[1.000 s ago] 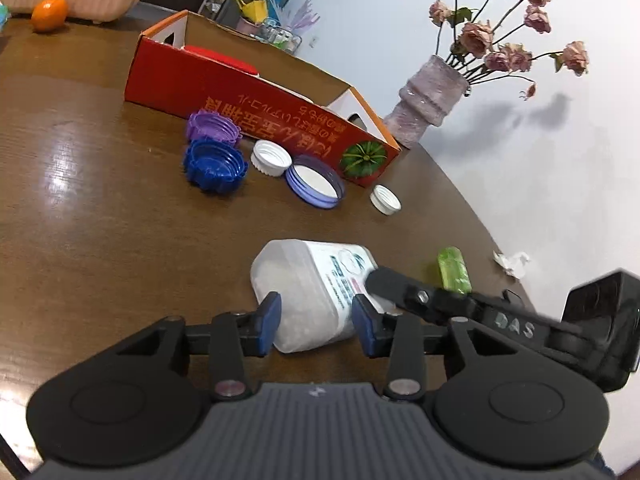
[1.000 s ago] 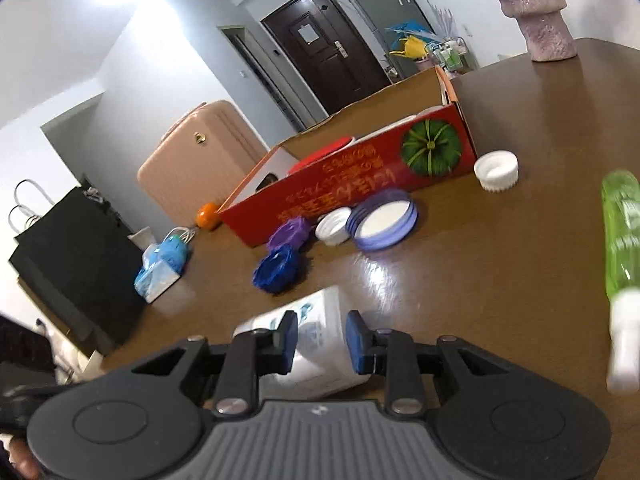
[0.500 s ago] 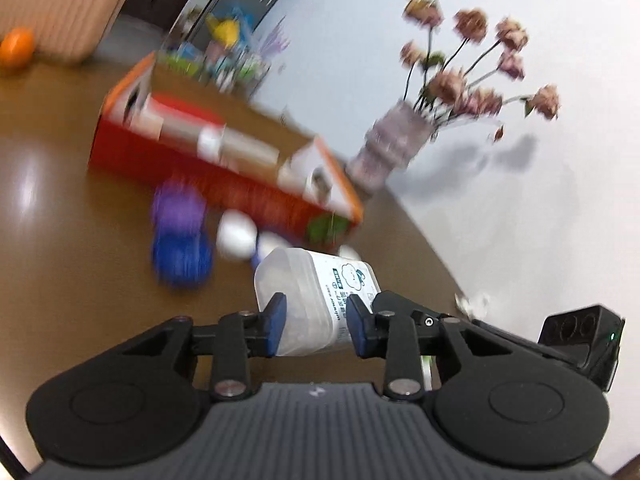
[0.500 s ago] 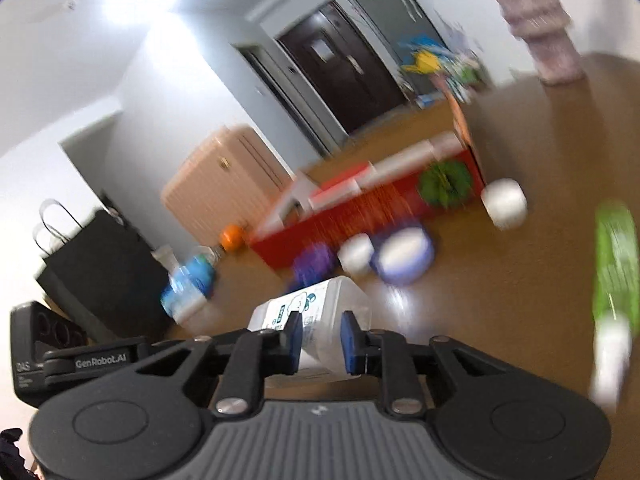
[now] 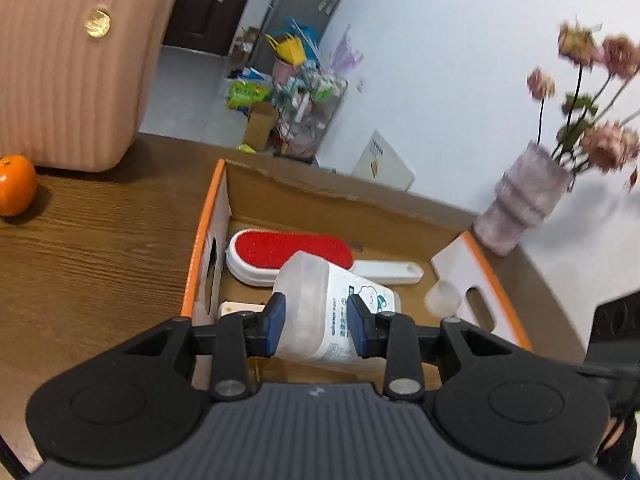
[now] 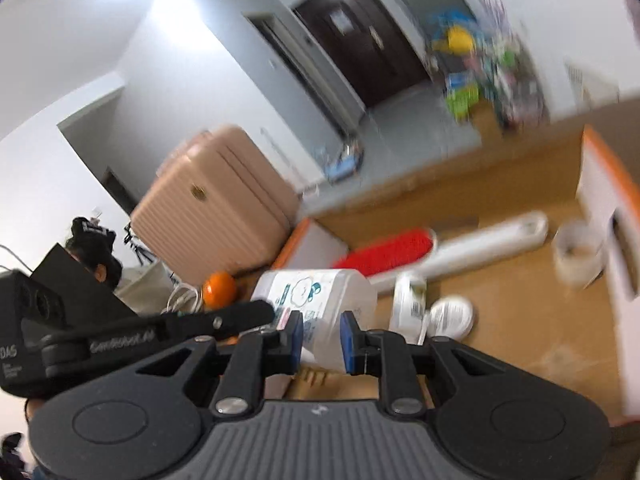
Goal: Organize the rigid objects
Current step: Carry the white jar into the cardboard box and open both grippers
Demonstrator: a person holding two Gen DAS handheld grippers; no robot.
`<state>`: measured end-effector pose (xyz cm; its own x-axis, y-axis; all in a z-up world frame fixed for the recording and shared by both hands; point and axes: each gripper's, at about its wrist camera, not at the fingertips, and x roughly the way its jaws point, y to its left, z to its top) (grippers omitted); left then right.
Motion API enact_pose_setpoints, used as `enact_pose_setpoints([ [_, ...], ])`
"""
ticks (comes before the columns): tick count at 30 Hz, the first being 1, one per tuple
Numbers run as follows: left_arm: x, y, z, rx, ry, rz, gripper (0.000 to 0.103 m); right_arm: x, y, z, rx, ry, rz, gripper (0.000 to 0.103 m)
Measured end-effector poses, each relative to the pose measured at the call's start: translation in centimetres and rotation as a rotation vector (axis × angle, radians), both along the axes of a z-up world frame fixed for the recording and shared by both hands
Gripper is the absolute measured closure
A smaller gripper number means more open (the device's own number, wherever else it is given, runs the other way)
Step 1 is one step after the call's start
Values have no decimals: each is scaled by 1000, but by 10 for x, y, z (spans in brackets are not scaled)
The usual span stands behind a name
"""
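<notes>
Bottle (image 5: 320, 312) lifted off surface, now over box (image 5: 400, 216), both grippers, left gripper (image 5: 316, 326) and right gripper (image 6: 320, 336), clamped on it. Placing step; next lower ahead beside brush (image 5: 292, 250), then release.

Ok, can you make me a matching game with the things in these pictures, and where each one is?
Things:
1. white plastic bottle
2. lint brush
3. orange
4. vase of dried roses

Places:
A. on the table beside the pink suitcase
B. lying flat inside the cardboard box
C. on the table just past the box's far corner
D. held over the box by both tools: the left tool and the right tool

Pairs: 1-D, 2-B, 3-A, 4-C
</notes>
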<state>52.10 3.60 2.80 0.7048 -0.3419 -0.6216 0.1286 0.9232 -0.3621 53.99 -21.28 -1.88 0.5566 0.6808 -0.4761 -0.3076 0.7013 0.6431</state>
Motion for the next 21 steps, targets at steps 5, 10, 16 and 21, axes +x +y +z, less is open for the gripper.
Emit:
enact_pose_setpoints([
  [5, 11, -16, -17, 49, 2, -56, 70, 14, 10, -15, -124, 27, -1, 82],
  [10, 15, -22, -29, 69, 66, -62, 70, 6, 13, -9, -226, -10, 3, 81],
  [16, -26, -3, 13, 80, -40, -31, 59, -23, 1, 33, -239, -108, -17, 81],
  [21, -92, 7, 49, 154, -152, -16, 43, -83, -29, 85, -315, -235, -83, 79],
])
